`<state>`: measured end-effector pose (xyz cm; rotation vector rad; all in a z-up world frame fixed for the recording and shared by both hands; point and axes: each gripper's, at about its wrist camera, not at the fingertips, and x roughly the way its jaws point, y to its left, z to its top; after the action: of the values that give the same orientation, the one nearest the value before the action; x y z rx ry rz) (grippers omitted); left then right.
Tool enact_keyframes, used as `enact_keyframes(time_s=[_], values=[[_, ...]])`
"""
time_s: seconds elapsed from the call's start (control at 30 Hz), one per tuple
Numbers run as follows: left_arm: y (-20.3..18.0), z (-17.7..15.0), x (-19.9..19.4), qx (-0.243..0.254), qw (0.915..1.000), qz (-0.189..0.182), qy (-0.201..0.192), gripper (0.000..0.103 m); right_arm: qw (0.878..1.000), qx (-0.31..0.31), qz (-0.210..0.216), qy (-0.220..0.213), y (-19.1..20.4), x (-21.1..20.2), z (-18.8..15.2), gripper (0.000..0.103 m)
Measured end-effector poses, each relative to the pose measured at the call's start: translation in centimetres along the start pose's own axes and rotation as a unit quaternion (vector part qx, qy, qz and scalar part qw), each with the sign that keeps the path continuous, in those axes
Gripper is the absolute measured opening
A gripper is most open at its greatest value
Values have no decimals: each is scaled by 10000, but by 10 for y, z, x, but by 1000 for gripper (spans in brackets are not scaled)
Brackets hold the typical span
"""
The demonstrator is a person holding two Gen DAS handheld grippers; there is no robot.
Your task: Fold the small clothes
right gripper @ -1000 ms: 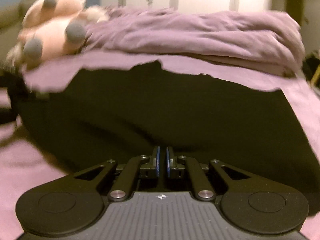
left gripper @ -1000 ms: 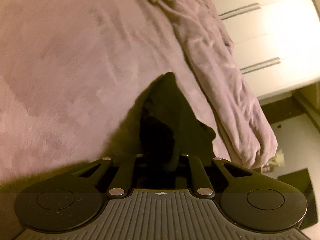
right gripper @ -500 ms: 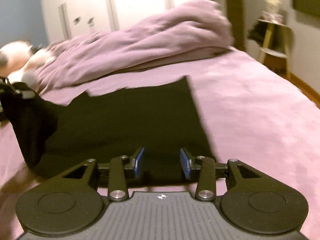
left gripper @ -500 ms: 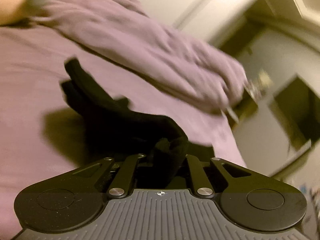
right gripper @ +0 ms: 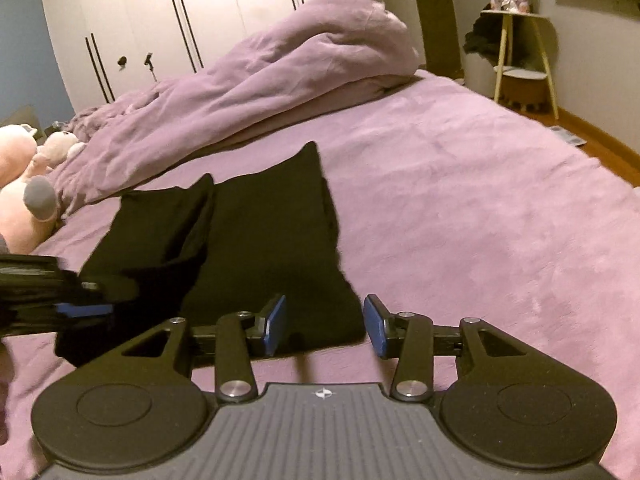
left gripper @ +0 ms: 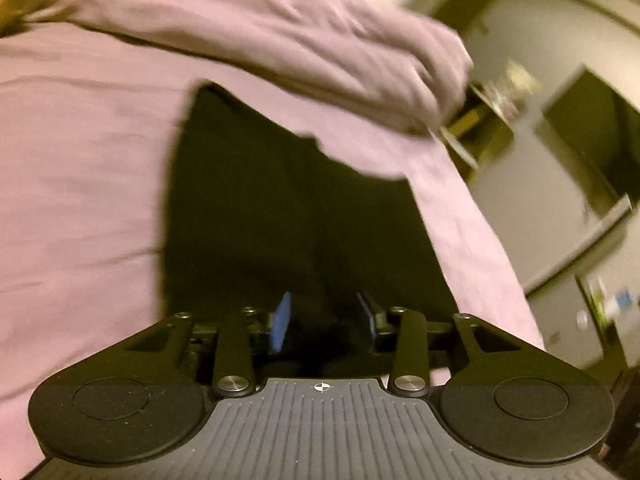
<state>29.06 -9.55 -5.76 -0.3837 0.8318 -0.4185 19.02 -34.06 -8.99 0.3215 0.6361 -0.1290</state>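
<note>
A black garment (right gripper: 264,236) lies folded on the purple bed, its left part doubled over in a raised fold (right gripper: 168,224). My right gripper (right gripper: 325,326) is open and empty, just before the garment's near right corner. My left gripper (left gripper: 325,322) is open, its blue pads apart over the garment's near edge (left gripper: 280,208); it also shows at the left edge of the right wrist view (right gripper: 80,300), beside the raised fold. The left wrist view is blurred.
A bunched purple duvet (right gripper: 256,80) lies along the far side of the bed. Pink plush toys (right gripper: 28,184) sit at the left. White wardrobes (right gripper: 180,12) stand behind. A small side table (right gripper: 516,48) stands at the right, past the bed's edge.
Both grippers have opened and let go of the black garment. The left one carried its part across and laid it down; the right one has drawn back a little.
</note>
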Motion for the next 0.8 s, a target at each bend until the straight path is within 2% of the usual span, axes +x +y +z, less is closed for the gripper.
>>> enact_keyframes(time_s=[0.07,0.13,0.2,0.27,0.33,0.5,0.57,0.6,0.63,0.7,0.8], values=[[17,4,-10,-194,9987,402,-245,44,9998,48,184,31,8,3,1,42],[31,9,-5,-337,9974,601,-198,43,9988,112,460,108,17,9,4,42],[38,12,3,-467,9975,529,-95,44,9967,191,764,217,27,16,9,45],[39,7,9,-289,9980,559,20,43,9937,278,1021,367,36,26,14,48],[42,3,16,-327,9978,561,100,43,9901,380,1256,494,42,36,17,49],[54,-2,3,-550,9975,448,1,40,9791,625,1644,1025,48,66,12,53],[55,-4,-7,-566,9971,508,-24,41,9776,581,1751,1010,50,68,9,53],[55,-5,-11,-545,9970,547,-62,41,9780,522,1773,962,52,68,9,50],[53,-5,-14,-474,9970,602,-102,43,9778,465,1818,936,54,67,9,40],[51,-7,-20,-302,9968,730,-122,43,9759,458,1900,970,57,70,9,28],[51,-8,-21,-294,9968,743,-88,45,9743,557,1918,1043,58,76,9,13]])
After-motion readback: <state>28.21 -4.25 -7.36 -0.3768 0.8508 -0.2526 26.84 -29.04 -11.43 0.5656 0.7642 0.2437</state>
